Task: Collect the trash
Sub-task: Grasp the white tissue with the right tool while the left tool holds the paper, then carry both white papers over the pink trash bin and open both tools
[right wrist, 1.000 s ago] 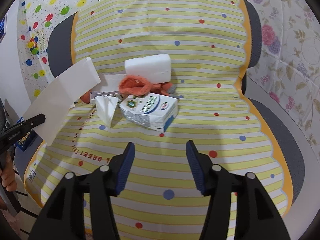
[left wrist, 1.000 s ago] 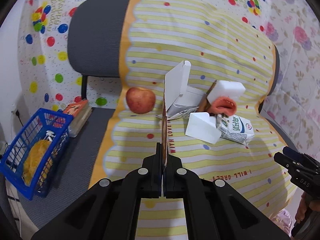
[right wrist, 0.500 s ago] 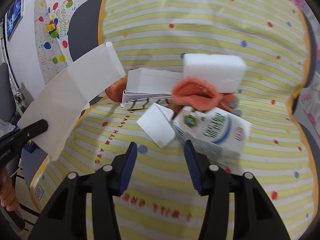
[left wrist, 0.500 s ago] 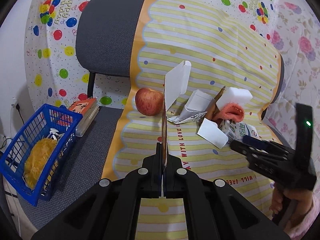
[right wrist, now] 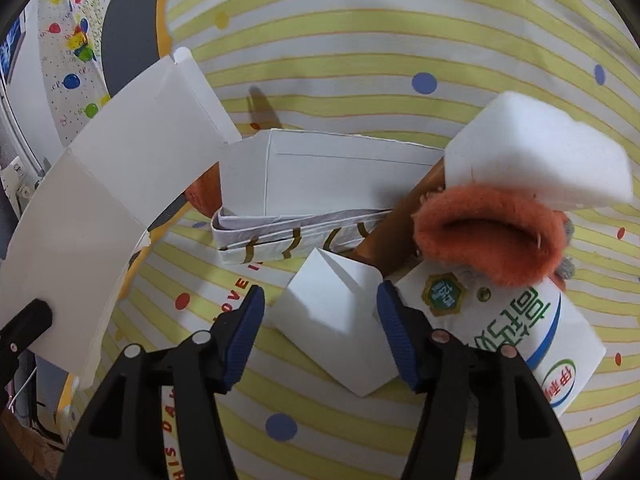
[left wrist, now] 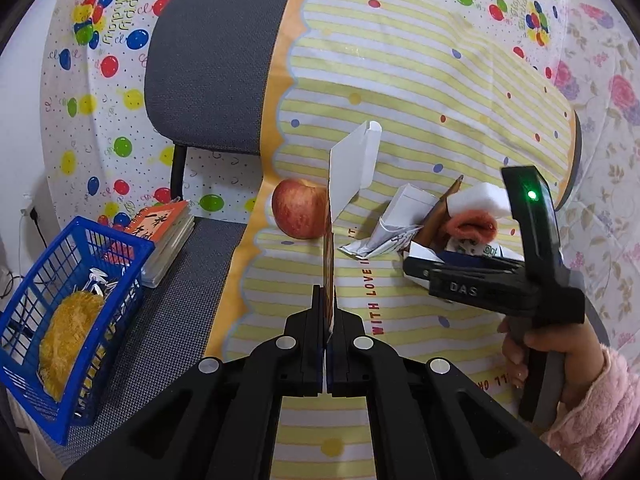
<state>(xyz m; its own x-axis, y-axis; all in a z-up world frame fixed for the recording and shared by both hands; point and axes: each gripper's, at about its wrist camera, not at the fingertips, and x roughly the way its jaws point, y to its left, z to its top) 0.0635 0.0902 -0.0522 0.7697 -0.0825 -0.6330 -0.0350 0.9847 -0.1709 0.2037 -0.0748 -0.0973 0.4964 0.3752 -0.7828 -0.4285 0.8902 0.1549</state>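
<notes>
The left gripper [left wrist: 327, 312] is clamped on a flattened white cardboard sheet [left wrist: 352, 168], held edge-on and upright above the striped cloth [left wrist: 400, 80] that covers the chair [left wrist: 216, 64]; from the right wrist camera the same sheet [right wrist: 108, 200] spreads broad and creased at the left side of the cloth. The right gripper [right wrist: 320, 320] stands open, its blue-padded fingers [right wrist: 244, 332] on either side of a folded white paper piece [right wrist: 332, 316] lying on the cloth, the pads near it, though whether they touch it cannot be told. Just behind this piece lies a crushed white carton with gold marks [right wrist: 304, 196], with a brown stick [right wrist: 404, 216] slanting across it. To the right sits a white milk carton with green and blue print [right wrist: 508, 328], an orange fuzzy sock [right wrist: 488, 240] lying on it, and a white foam block [right wrist: 540, 152] above the sock. A red apple [left wrist: 298, 210] rests at the left edge of the cloth. On the bare seat at the left stand a blue basket [left wrist: 120, 240] holding something yellow and fluffy [left wrist: 68, 340], and a stack of books [left wrist: 164, 228] just behind it
</notes>
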